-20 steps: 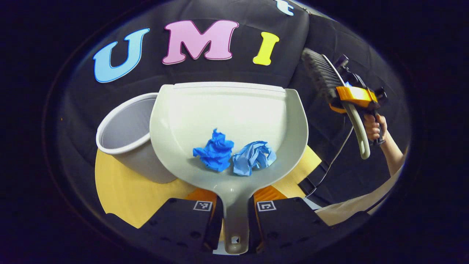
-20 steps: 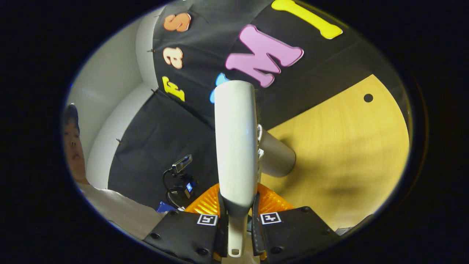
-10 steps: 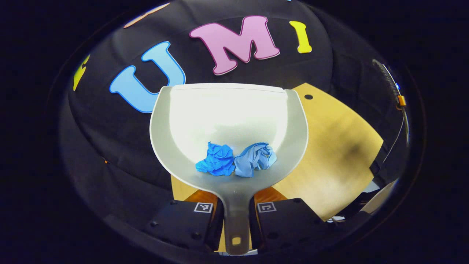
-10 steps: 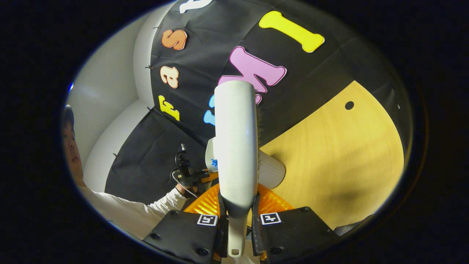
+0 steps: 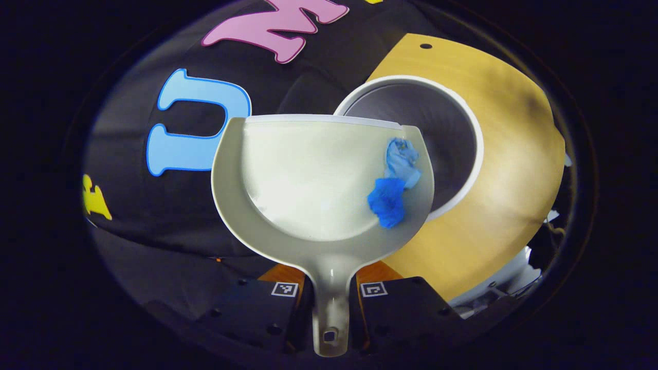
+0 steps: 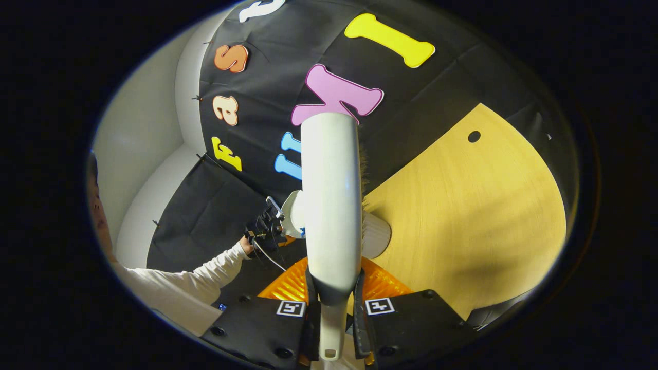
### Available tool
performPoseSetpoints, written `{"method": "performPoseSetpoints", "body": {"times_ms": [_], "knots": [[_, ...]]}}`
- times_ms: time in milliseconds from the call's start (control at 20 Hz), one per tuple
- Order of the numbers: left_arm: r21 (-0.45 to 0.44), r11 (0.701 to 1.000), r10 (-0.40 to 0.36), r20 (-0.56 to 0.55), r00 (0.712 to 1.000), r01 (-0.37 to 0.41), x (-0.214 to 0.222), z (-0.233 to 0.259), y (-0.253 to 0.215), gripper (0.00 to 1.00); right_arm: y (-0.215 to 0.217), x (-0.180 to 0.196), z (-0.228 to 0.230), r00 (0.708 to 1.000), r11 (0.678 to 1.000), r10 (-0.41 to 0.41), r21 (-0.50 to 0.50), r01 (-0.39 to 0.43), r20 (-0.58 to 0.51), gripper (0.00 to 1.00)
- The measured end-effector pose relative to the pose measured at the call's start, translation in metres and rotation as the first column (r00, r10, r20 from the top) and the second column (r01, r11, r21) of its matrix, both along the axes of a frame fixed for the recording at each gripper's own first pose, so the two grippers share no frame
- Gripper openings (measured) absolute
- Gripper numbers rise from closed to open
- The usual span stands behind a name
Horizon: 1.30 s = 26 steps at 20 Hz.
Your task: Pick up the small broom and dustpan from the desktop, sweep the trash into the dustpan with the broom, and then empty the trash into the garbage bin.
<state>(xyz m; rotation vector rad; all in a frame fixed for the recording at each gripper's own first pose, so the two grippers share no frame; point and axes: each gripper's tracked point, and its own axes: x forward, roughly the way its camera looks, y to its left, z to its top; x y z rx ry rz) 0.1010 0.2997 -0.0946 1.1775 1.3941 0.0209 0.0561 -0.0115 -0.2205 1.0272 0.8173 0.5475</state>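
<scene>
- Left gripper point(image 5: 330, 303) was clamped on the handle of the dustpan point(image 5: 308, 180), one finger pressing each side of the narrow stem.
- Dustpan: pale grey-white plastic, glossy, rounded scoop with a raised rim and a straight front lip; a small hanging hole showed at the handle's end.
- In the left gripper view the pan was tipped to one side, its right rim overlapping the mouth of the garbage bin point(image 5: 470, 128).
- Two crumpled paper wads lay against the pan's right wall, touching each other: a light blue wad point(image 5: 402, 162) nearer the lip and a dark blue wad point(image 5: 386, 202) nearer the handle.
- Bin: round, grey inside, white rim, standing on the yellow wooden desktop point(image 5: 509, 169).
- Right gripper point(image 6: 333, 316) was closed on the broom point(image 6: 330, 195), both fingers pinching its thin handle; the broom's white back faced the camera, with dark bristles along its right edge.
- In the right gripper view the person's white sleeve point(image 6: 205, 270) reached toward the bin point(image 6: 375, 236), partly hidden behind the broom.
</scene>
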Motion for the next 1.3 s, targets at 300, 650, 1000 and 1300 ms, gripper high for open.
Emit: {"method": "performPoseSetpoints", "body": {"times_ms": [300,650,1000,1300], "knots": [[0.347,0.896,-0.251,-0.120,0.960,0.278,0.002,0.005,0.017,0.28,0.001,-0.005,-0.004,1.000,1.000,0.013,-0.009,-0.013,-0.019,0.28],[0.100,0.977,-0.204,0.175,0.963,0.189,0.002,-0.002,-0.024,0.28,-0.001,-0.007,-0.008,0.999,0.999,0.012,-0.046,-0.013,-0.032,0.28],[-0.626,0.750,0.128,0.457,0.880,0.215,-0.012,-0.042,-0.239,0.27,0.000,0.014,-0.023,0.999,0.989,-0.026,-0.147,0.022,-0.030,0.28],[-0.924,0.333,0.472,-0.011,0.881,-0.189,-0.067,-0.163,-0.364,0.28,-0.035,-0.025,-0.126,0.918,0.818,-0.122,-0.562,-0.122,-0.377,0.28]]}}
